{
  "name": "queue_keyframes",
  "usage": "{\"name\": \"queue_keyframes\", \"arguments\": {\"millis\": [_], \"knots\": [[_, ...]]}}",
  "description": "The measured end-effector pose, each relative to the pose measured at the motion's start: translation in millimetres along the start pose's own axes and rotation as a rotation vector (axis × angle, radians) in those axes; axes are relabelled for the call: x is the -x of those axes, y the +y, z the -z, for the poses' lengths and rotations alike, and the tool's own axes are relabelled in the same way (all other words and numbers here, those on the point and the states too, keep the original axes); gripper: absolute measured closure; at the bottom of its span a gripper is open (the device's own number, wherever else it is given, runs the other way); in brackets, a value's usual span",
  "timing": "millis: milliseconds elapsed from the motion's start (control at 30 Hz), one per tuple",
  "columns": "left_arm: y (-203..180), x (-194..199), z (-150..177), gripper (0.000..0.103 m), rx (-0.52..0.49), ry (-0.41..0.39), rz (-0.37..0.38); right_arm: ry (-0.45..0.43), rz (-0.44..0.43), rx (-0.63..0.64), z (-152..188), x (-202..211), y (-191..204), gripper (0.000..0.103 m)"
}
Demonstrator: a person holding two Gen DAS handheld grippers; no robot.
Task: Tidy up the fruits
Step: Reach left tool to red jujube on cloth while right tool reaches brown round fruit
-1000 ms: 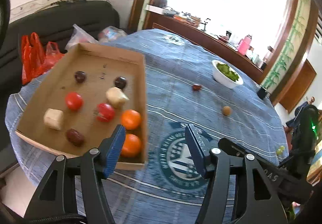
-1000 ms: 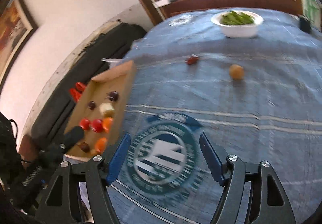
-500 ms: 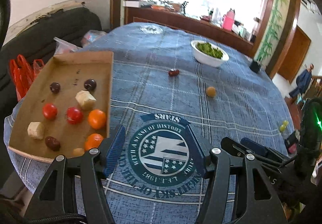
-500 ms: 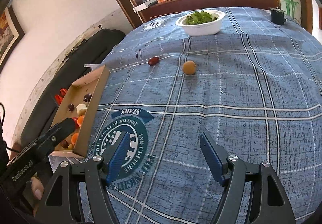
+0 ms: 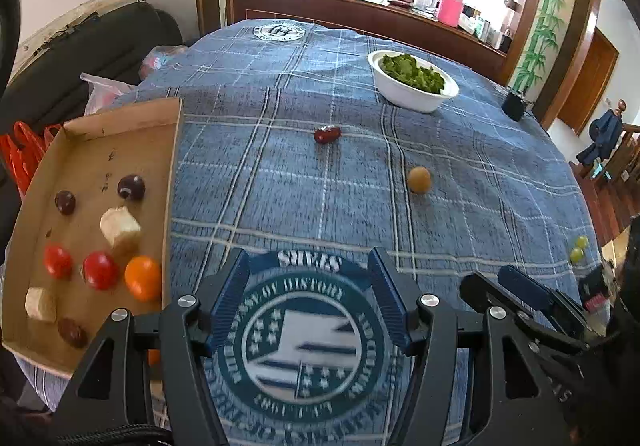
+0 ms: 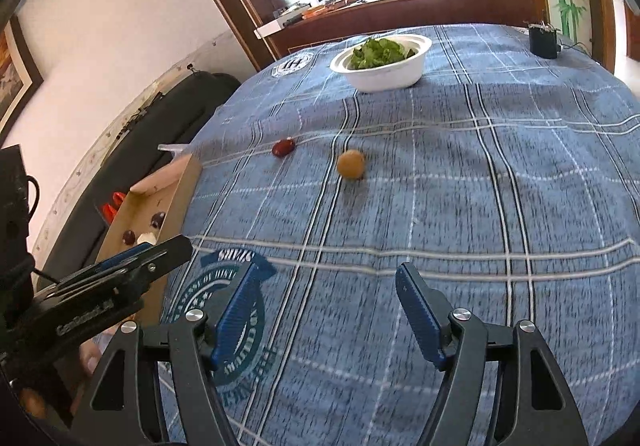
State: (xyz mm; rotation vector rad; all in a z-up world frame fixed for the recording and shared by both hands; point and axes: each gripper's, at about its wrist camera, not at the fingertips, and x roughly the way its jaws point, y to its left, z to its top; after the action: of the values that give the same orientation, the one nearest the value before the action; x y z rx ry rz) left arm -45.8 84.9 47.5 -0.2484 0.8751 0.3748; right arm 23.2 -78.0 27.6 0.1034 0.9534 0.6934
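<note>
Left-wrist view: the left gripper [image 5: 308, 298] hangs over the round teal emblem [image 5: 300, 342] printed on the blue plaid tablecloth [image 5: 280, 165], its blue-padded jaws spread with nothing between them. At the left edge of the frame lies a shallow brown cardboard tray [image 5: 96, 141] holding two dark plums [image 5: 131, 187], two pale cut chunks [image 5: 119, 226], two red tomatoes [image 5: 100, 270], an orange round fruit [image 5: 143, 278] and a dark date-like fruit [image 5: 72, 332]. Loose on the cloth at frame centre are a small dark-red oblong fruit [image 5: 327, 134] and, to its lower right, a tan round fruit [image 5: 419, 179]; two green grapes [image 5: 578, 248] sit touching near the right edge. A white bowl of green leaves [image 5: 412, 85] stands in the upper right.

Right-wrist view: the right gripper [image 6: 326, 310] occupies the lower centre, jaws standing apart and empty after closing slightly. The dark-red fruit [image 6: 283, 148] and tan fruit [image 6: 351, 164] lie near each other at mid-frame, the bowl [image 6: 384, 63] above them, the tray [image 6: 160, 197] at left.
</note>
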Motion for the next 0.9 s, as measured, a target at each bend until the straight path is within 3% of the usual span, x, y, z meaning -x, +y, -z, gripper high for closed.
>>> {"name": "queue_keyframes", "arguments": {"millis": [167,267,433,633,900], "knots": [[0.8,-10.9,-12.5,0.043,-0.015,0.011,-0.023,0.008,0.008,0.015,-11.0,-8.8,-2.7,0.042],[-2.5,-15.8,-18.6,0.043,-0.031,0.021,0.011,0.007,0.032,0.003,-17.5,-9.1,-10.1,0.043],[-4.4,-41.2,-44.5,0.043,-0.034,0.021,-0.038,0.019,0.039,-0.001,-33.9,-20.5,-14.6,0.043],[-7.1,-77.2,-80.0,0.042,-0.034,0.043,-0.081,0.045,0.063,0.057,-59.7,-66.3,8.1,0.048],[-22.7,-129.0,-97.3,0.042,-0.066,0.106,-0.113,0.076,0.142,0.088,-68.8,-111.9,10.7,0.053]]}}
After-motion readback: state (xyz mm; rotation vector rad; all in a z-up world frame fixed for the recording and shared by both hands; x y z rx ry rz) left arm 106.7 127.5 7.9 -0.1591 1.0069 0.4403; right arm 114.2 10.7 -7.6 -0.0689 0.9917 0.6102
